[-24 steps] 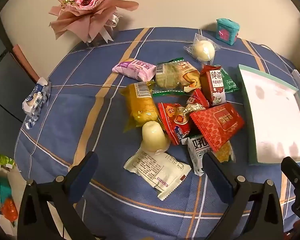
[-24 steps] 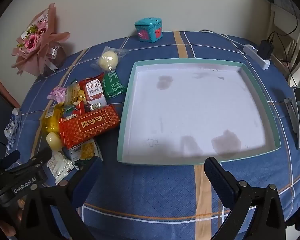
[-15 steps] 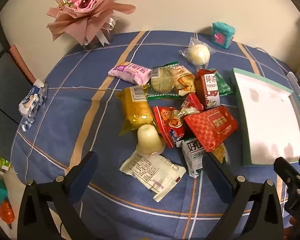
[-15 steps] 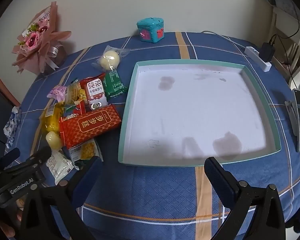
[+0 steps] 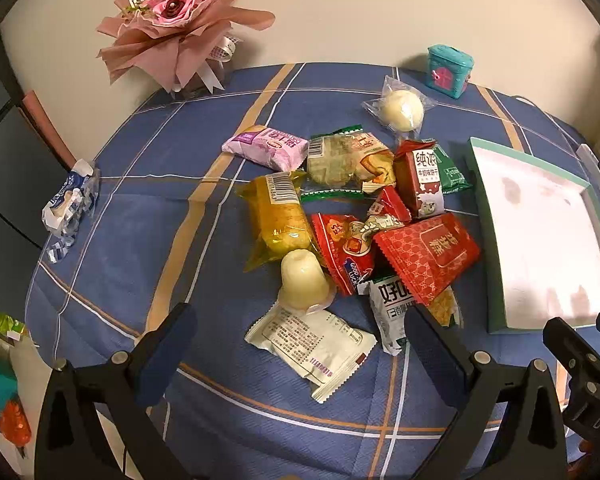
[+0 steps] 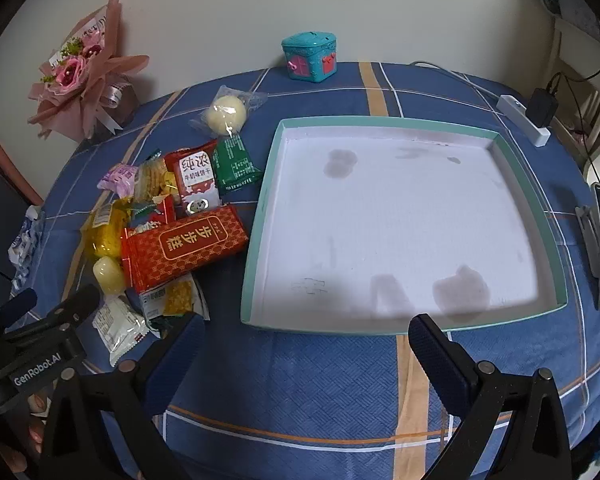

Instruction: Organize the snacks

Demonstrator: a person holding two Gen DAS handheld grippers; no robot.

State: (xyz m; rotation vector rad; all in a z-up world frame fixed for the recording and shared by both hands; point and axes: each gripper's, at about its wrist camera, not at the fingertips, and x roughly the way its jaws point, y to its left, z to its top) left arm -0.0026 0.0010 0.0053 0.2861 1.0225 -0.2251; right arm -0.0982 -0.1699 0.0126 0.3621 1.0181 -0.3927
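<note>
While both grippers hung wide, snacks (image 5: 352, 216) lay loose.
Left gripper (image 5: 300, 344) straddled white packet (image 5: 314, 346); tray (image 6: 260, 216) beyond right gripper (image 6: 304, 344).

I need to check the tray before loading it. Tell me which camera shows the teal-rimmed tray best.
The right wrist view: the whole tray shows, all four rims and its stained white floor with nothing in it. The left wrist view catches the tray only at the right edge, foreshortened, with its right side and near corner cut off behind the right gripper.
</note>
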